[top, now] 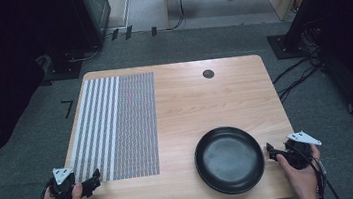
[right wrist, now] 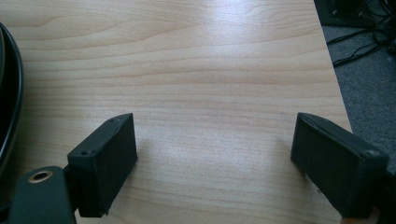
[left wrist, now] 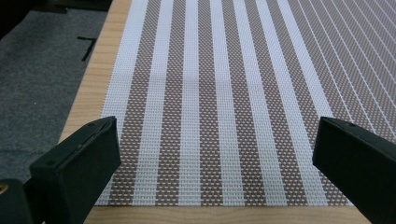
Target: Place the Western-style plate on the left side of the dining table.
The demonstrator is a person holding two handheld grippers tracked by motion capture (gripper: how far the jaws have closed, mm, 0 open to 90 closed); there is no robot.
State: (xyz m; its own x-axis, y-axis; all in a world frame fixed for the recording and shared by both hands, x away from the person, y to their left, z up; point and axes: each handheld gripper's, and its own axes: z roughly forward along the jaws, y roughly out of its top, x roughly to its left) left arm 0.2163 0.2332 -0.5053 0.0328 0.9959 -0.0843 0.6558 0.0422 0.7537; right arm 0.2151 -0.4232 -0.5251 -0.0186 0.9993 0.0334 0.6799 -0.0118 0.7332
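A: Where's everything sitting?

B: Black plate (top: 229, 160) is lying flat on the wooden table (top: 205, 101), near-right area, close to the front edge. Striped placemat (top: 117, 126) is covering the table's left part.

A: Left gripper (top: 91, 182)?

B: It's hovering at the placemat's near-left corner, jaws spread wide, holding nothing. In the left gripper view the mat (left wrist: 219, 102) is running between them.

A: Right gripper (top: 272, 152)?

B: Also gaping wide, empty. It's sitting just beside the plate's right rim, not touching as far as I can tell. In the right gripper view the plate edge (right wrist: 9, 93) is showing at far left, bare wood between the jaws.
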